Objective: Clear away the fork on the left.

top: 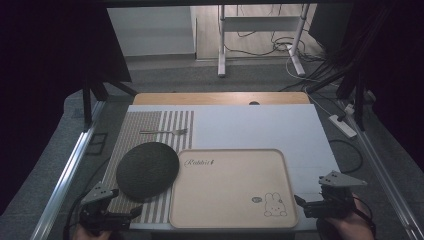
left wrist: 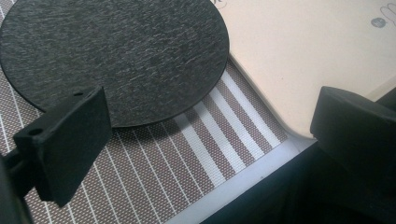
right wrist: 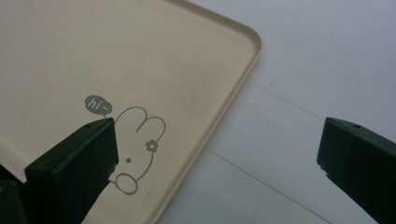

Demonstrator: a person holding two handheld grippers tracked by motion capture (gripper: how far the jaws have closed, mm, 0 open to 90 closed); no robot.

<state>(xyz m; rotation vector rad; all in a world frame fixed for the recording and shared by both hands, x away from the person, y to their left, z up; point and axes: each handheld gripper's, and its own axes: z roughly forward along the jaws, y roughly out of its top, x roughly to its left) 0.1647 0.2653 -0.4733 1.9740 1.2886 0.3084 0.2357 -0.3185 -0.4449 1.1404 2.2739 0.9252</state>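
Dim surroundings, cables and a metal stand on the floor beyond; the bench is a pale sheet over a wooden top, lit well enough to inspect.

Items nearest the grippers: a beige tray with a rabbit print, lying flat at the near edge of the bench, and a dark round mat just to its left. The mat rests on a striped placemat, and its right edge meets or slightly overlaps the tray's left rim. A fork lies farther back on the placemat, well apart from both.

Left hand-held gripper: released, jaws spread wide, hovering at the near left corner of the placemat, touching nothing. In the left gripper view the mat lies just ahead of its jaws. Right hand-held gripper: likewise released, empty, just beside the tray's near right corner. In the right gripper view the tray rim runs between the jaws.

Handling assessment:
- The tray looks stiff, light and smooth, with a low raised lip. The lip at the right edge or near corner is the sensible hold, and a slippery finish should be expected.
- The mat appears thin, textured and probably flexible. Its near edge could be pinched, and it is likely to droop when lifted.

Clearance: open bench lies behind and to the right of the tray. The near edge of the bench is close, so anything drawn toward the person could overhang.
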